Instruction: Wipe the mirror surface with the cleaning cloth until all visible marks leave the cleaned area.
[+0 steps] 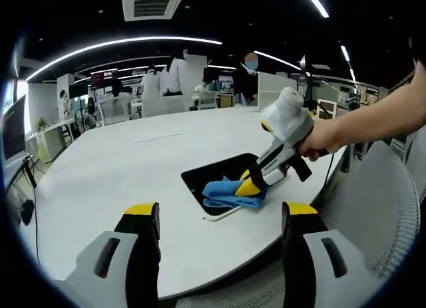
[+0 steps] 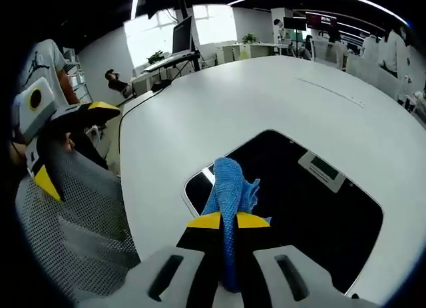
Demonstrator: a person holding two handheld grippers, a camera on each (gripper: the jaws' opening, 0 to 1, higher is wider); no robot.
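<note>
The mirror (image 1: pixel 214 175) is a dark rectangular pane lying flat on the white table (image 1: pixel 133 168), near its front edge. A crumpled blue cleaning cloth (image 1: pixel 226 194) rests on the mirror's near corner. My right gripper (image 1: pixel 250 184), held by a hand, comes in from the right and is shut on the cloth, pressing it to the glass. In the right gripper view the cloth (image 2: pixel 229 185) runs up between the closed yellow tips (image 2: pixel 229 220) onto the mirror (image 2: pixel 313 215). My left gripper (image 1: pixel 221 211) hangs open over the table edge, apart from the mirror, and holds nothing. It also appears at the left (image 2: pixel 73 143).
A grey mesh chair (image 1: pixel 379 208) stands at the table's near side, also visible as a chair (image 2: pixel 73 221). A cable (image 1: pixel 329 171) drops off the table edge. Desks, monitors (image 2: pixel 182 34) and several people (image 1: pixel 174 72) stand beyond the far side.
</note>
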